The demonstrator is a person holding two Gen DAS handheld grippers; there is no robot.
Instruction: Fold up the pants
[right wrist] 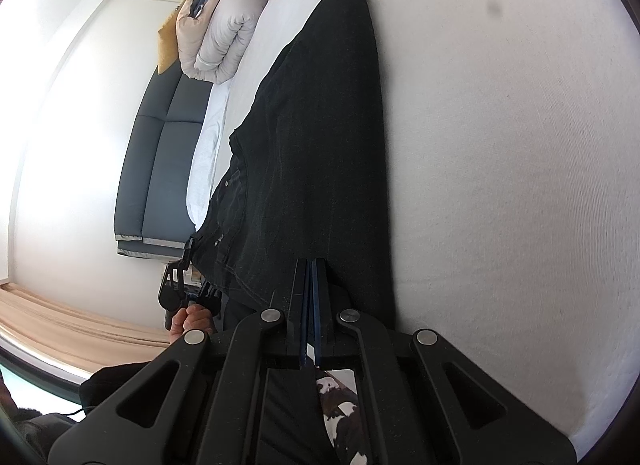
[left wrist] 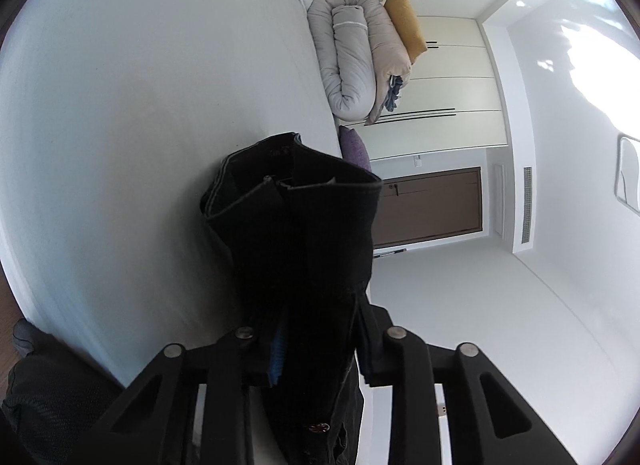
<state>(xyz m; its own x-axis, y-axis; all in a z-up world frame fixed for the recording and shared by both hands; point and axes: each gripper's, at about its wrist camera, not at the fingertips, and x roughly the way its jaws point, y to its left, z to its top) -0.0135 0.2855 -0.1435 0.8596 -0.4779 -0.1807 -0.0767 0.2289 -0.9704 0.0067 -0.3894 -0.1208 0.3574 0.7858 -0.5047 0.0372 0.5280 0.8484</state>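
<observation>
Black pants (right wrist: 320, 137) lie stretched out along a white bed (right wrist: 500, 145). In the left wrist view my left gripper (left wrist: 320, 345) is shut on a thick fold of the black pants (left wrist: 304, 225), and the hems stand up in front of the camera above the bed (left wrist: 140, 125). In the right wrist view my right gripper (right wrist: 311, 277) has its jaws pressed together on the near edge of the pants. The left gripper (right wrist: 180, 285) and the hand that holds it show at the pants' left edge.
A rolled grey duvet (left wrist: 352, 57), a yellow pillow (left wrist: 406, 21) and a purple cushion (left wrist: 354, 149) lie at the head of the bed. A dark headboard (right wrist: 160, 169) stands behind. White wardrobes (left wrist: 440, 77) and a brown door (left wrist: 428, 205) are beyond.
</observation>
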